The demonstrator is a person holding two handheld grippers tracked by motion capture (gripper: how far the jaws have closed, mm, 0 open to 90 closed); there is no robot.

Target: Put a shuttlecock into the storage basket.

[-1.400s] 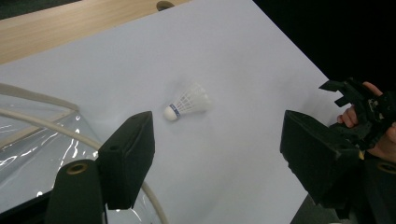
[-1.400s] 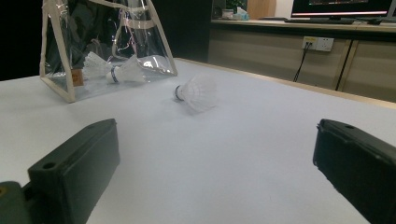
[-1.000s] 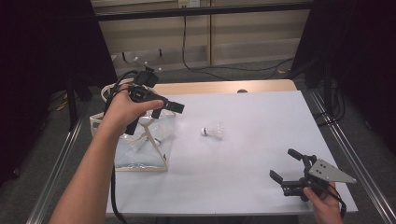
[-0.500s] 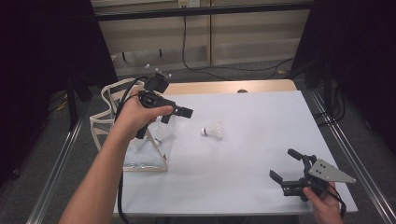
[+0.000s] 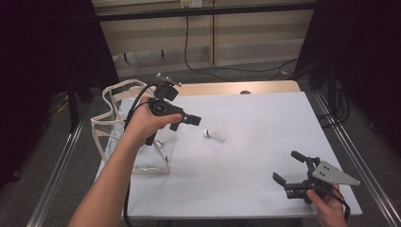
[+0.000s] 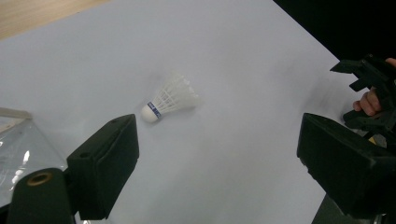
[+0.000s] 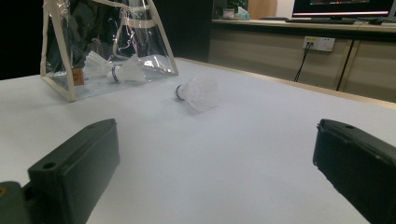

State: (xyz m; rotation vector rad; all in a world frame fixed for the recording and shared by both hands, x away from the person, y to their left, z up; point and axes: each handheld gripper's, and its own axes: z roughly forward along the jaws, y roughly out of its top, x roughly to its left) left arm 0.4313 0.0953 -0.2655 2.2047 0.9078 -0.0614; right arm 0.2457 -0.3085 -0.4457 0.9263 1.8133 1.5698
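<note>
A white shuttlecock (image 5: 216, 133) (image 6: 170, 98) (image 7: 198, 92) lies on its side on the white table top (image 5: 246, 189), cork end toward the bag. My left gripper (image 5: 187, 120) (image 6: 224, 168) hovers just left of it, pointing at it. Its jaws have just been opening and stand open with nothing between them. A clear bag with cream trim (image 5: 118, 137) (image 7: 107, 42) stands at the table's left edge, with two shuttlecocks (image 7: 116, 70) inside. My right gripper (image 5: 287, 166) (image 7: 215, 172) rests low at the front right, open and empty, facing the loose shuttlecock.
A wooden strip (image 5: 227, 88) runs along the table's far edge. Metal rails (image 5: 352, 161) flank both sides of the table. Dark curtains and cables stand behind. The right gripper (image 6: 373, 93) shows far off in the left gripper view.
The left hand moved from above the bag to the right and down, toward the loose shuttlecock. The right gripper stayed in place.
</note>
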